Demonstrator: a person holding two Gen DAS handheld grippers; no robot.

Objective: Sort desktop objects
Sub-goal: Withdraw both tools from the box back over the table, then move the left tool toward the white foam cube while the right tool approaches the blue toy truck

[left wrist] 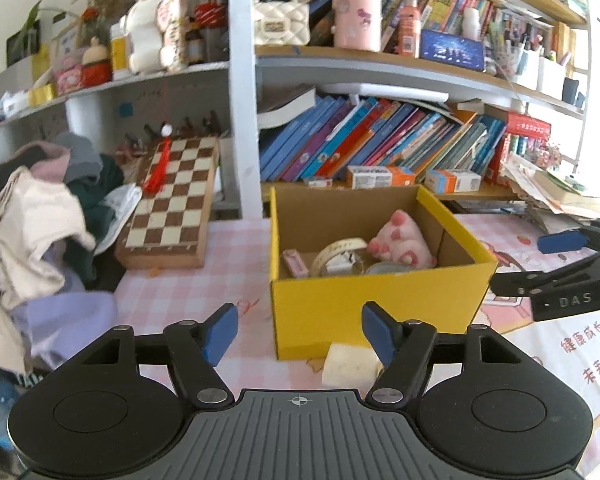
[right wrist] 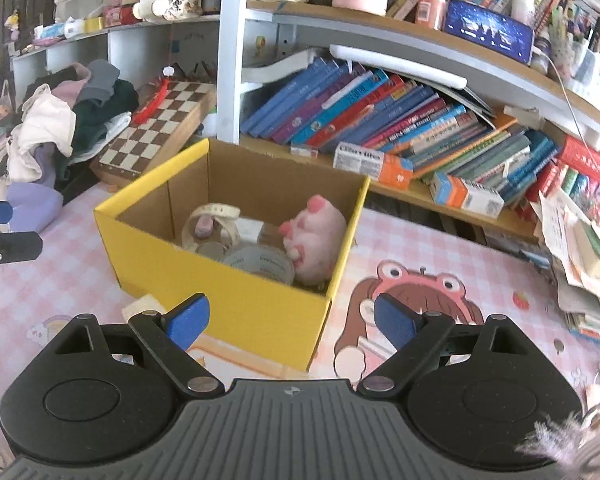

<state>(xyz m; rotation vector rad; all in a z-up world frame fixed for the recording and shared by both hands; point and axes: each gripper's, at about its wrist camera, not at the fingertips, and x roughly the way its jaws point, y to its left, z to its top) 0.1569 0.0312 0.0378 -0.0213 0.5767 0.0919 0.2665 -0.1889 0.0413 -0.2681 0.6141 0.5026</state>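
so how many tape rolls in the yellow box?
2: a cream roll at the back left, a clear roll in front beside the pink plush. More may be hidden.

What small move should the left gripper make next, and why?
Probably ease the left gripper forward and down over the pale block. Its jaws are open and empty, and the block lies outside the yellow box, close against its front wall.
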